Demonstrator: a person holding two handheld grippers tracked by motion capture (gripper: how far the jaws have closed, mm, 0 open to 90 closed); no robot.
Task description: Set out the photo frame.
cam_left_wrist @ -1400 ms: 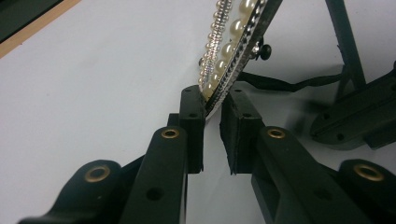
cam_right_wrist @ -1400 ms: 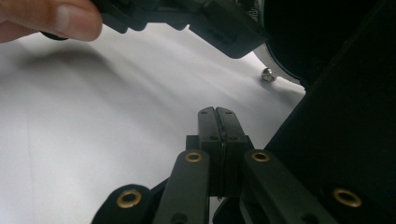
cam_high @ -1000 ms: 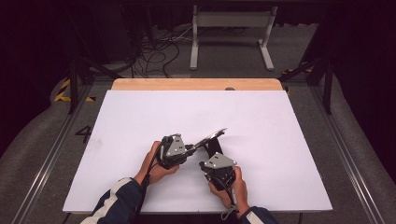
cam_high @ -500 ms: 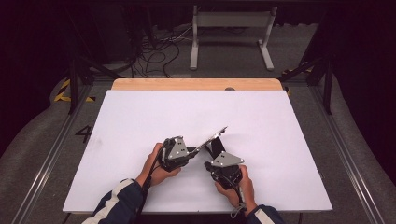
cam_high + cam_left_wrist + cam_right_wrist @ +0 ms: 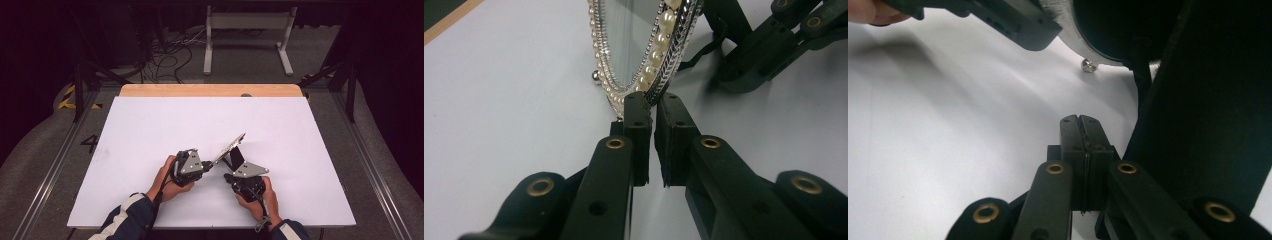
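Your left gripper (image 5: 209, 164) is clamped on the lower rim of the pearl-edged mirror (image 5: 230, 148), which sits mid-tabletop (image 5: 150, 130), tilted, glass facing up and left, long axis running from your left gripper up toward the far right. The black stand (image 5: 236, 156) props it from behind, just ahead of your right gripper (image 5: 1082, 125), whose jaws are pressed together on nothing. Left is the hand in contact; the stand lies immediately right of the right gripper's jaws.

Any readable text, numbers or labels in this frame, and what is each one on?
"4": dark numeral on the grey floor left of the table, at.
Nothing readable on the mirror, the left gripper, the right gripper or the white table top.
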